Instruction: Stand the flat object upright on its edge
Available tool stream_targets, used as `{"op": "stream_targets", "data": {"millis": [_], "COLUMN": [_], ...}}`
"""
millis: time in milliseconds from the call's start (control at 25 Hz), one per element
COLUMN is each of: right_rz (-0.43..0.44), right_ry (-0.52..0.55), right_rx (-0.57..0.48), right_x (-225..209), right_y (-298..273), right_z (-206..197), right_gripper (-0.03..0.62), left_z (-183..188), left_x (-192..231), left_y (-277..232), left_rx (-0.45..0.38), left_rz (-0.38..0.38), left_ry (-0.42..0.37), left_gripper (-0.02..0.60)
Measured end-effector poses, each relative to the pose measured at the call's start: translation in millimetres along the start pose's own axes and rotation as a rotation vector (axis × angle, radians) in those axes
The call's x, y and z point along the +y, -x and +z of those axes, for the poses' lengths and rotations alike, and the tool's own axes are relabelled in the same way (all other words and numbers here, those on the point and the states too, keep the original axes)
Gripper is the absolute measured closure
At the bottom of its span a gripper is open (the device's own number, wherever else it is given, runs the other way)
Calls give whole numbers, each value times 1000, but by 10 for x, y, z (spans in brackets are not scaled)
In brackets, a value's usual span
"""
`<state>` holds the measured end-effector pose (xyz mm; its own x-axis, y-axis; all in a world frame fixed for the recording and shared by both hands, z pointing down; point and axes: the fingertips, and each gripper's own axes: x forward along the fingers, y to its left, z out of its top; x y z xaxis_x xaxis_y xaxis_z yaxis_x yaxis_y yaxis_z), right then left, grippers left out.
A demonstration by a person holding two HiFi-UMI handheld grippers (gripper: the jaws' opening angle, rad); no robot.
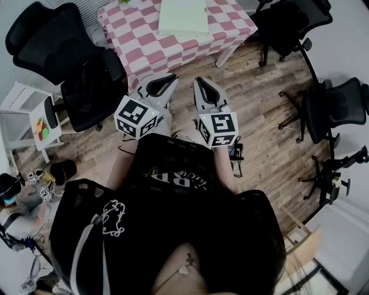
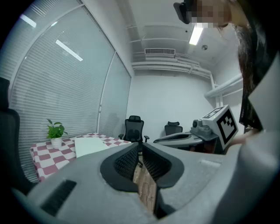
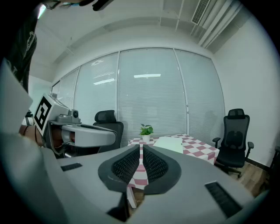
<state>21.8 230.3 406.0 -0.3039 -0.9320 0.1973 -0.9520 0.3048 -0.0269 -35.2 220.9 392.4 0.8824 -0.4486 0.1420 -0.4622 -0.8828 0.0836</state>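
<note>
**Both grippers closed and empty; flat object lying on the table**

The left gripper (image 1: 165, 82) and the right gripper (image 1: 202, 84) are held side by side close to the person's body, above the wood-plank floor (image 1: 262, 101). Both point toward the table with a pink-and-white checked cloth (image 1: 144, 43).

Left gripper (image 2: 140, 148): the ribbed black pads meet at the tips, with nothing between them.

Right gripper (image 3: 141, 149): the pads are likewise pressed together and hold nothing.

The pale, flat rectangular object (image 1: 183, 16) lies face-down on the cloth, well apart from both grippers. A small green potted plant (image 3: 146, 130) stands on the table beyond it. A black mesh office chair (image 1: 66, 57) stands beside the table.
</note>
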Motion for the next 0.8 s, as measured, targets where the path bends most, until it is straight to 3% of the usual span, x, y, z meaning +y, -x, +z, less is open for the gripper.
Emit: {"op": "stream_targets", "data": {"millis": [800], "right_rz": [9], "right_ry": [-13], "right_rx": [23], "right_x": [-117], "right_y": [-157], "right_z": [-62], "right_gripper": [565], "left_z": [-90], "left_x": [133], "left_y": [-139], "left_rx": [42], "left_rz": [0], "left_ry": [11], "left_gripper": [543]}}
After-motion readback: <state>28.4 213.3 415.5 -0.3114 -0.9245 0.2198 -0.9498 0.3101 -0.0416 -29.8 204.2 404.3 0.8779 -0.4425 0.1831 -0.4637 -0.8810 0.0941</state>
